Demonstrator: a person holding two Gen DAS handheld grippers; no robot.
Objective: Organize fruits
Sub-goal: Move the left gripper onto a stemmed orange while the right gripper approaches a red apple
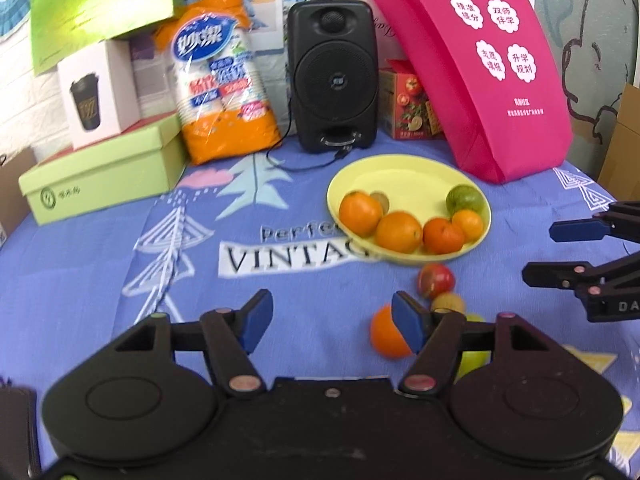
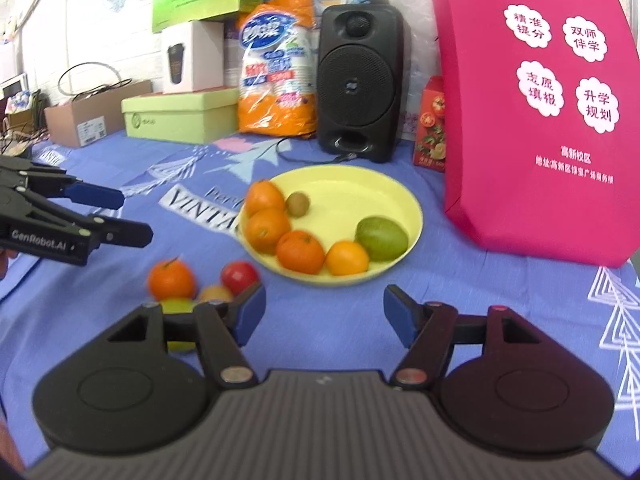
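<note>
A yellow plate (image 2: 400, 200) is seen on a blue printed tablecloth (image 1: 100, 248), loaded with six fruits: four oranges (image 2: 301, 251) lined along its near rim, a small kiwi (image 2: 297, 204) behind them and a green fruit (image 2: 382, 239) at the right end of the row. Four more fruits are left on the cloth just in front of the plate, bunched together: a loose orange (image 2: 171, 279), a red apple (image 2: 239, 276), a second kiwi (image 1: 448, 303) and a green apple (image 1: 474, 360) partly hidden behind gripper linkages.

The left gripper (image 1: 332, 322) is held low over the cloth with its blue-padded fingers spread wide and nothing between them; its right pad is seen in front of the loose orange, though contact cannot be judged. The right gripper (image 2: 324, 320) is likewise opened wide and empty, poised in front of the plate, with the loose fruits just beside its left finger.

Along the back of the table are ranged a black speaker (image 1: 332, 68), a pink tote bag (image 2: 540, 100), a pack of paper cups (image 1: 224, 80) and a green box (image 1: 100, 172).
</note>
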